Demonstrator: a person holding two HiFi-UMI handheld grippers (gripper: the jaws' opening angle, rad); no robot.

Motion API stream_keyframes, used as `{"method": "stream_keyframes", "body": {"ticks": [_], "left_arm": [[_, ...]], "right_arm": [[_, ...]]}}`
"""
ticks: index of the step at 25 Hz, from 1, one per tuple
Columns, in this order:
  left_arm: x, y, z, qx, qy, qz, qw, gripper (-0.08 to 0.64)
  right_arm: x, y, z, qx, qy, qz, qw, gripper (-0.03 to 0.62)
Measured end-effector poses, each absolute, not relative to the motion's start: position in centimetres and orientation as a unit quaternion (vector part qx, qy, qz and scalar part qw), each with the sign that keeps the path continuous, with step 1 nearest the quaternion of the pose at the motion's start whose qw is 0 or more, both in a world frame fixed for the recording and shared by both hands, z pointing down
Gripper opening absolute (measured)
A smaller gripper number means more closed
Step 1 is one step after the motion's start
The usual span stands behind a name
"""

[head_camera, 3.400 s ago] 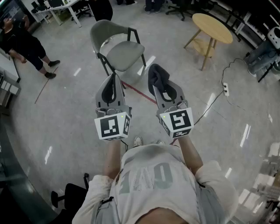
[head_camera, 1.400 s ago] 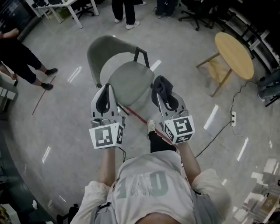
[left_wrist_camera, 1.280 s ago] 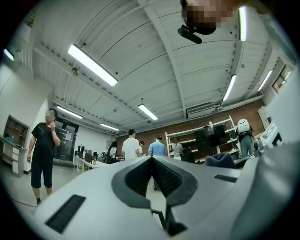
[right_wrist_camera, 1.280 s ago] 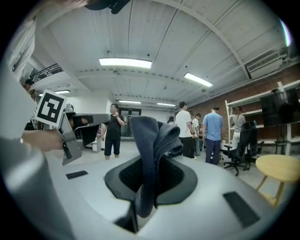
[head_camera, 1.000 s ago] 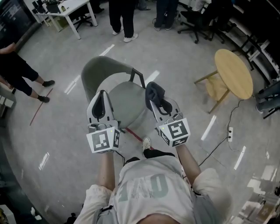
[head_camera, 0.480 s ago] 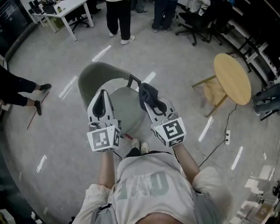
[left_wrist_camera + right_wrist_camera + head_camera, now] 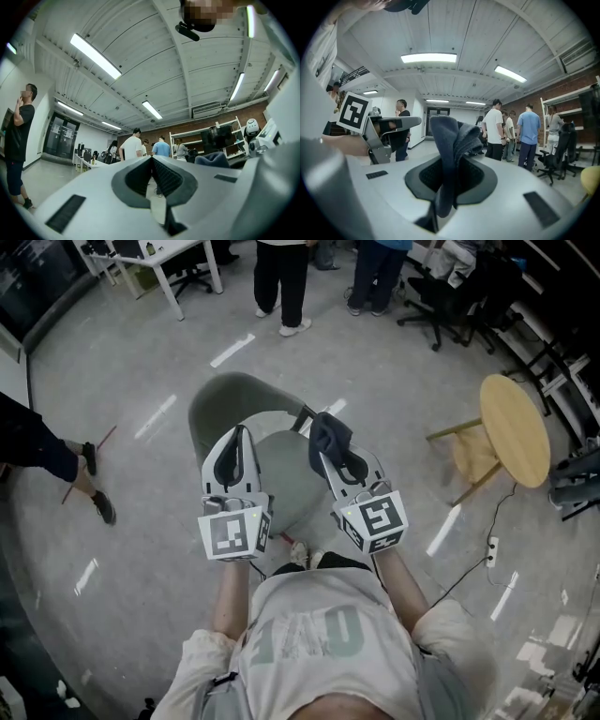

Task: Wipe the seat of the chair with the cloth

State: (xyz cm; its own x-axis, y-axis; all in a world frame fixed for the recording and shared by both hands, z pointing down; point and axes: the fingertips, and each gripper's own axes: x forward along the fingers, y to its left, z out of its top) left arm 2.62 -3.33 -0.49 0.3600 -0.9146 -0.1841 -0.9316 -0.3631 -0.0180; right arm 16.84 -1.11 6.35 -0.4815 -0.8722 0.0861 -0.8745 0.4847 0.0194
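A grey-green chair stands on the floor right in front of me, its seat (image 7: 281,474) below and between both grippers and its curved back (image 7: 230,399) on the far side. My right gripper (image 7: 330,448) is shut on a dark blue-grey cloth (image 7: 328,430), which sticks up past the jaw tips. In the right gripper view the cloth (image 7: 449,140) is bunched between the jaws. My left gripper (image 7: 241,430) hangs over the seat's left side, shut and holding nothing (image 7: 151,159). Both grippers are held above the seat, apart from it.
A round wooden side table (image 7: 516,427) stands to the right. Several people (image 7: 281,277) stand beyond the chair, and a person's leg (image 7: 56,456) shows at the left. Office chairs (image 7: 450,296) and a white desk (image 7: 178,259) are at the back. A cable with a power strip (image 7: 487,531) lies on the floor at the right.
I have walked up to the chair, which now lies directly under the grippers instead of well ahead. The cloth has stayed in the right gripper throughout.
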Motion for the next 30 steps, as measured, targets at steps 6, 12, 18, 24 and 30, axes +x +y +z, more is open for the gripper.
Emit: {"method": "stream_keyframes", "body": {"ticks": [6,12,18,24,30], "left_arm": [[2.1,-3.5,1.9,-0.812,0.577,0.067,0.054,0.015],[-0.4,-3.7,2.2,-0.775,0.627,0.059,0.057,0.015],[-3.3,-3.9,3.0,-0.738,0.670,0.054,0.054,0.015],[-8.2,-3.0,3.6,-0.690,0.721,0.045,0.051,0.015],[-11.6,-1.3,4.3,-0.651,0.757,0.035,0.052,0.015]], "right_arm": [[16.6,-1.7,9.2,0.499,-0.865,0.038,0.039,0.049],[14.5,-4.2,9.4,0.441,-0.895,0.045,0.044,0.049],[11.5,-6.9,10.0,0.388,-0.919,0.046,0.050,0.049],[6.3,-8.5,9.6,0.325,-0.943,0.046,0.049,0.049],[1.5,-9.0,10.4,0.262,-0.961,0.069,0.054,0.049]]}}
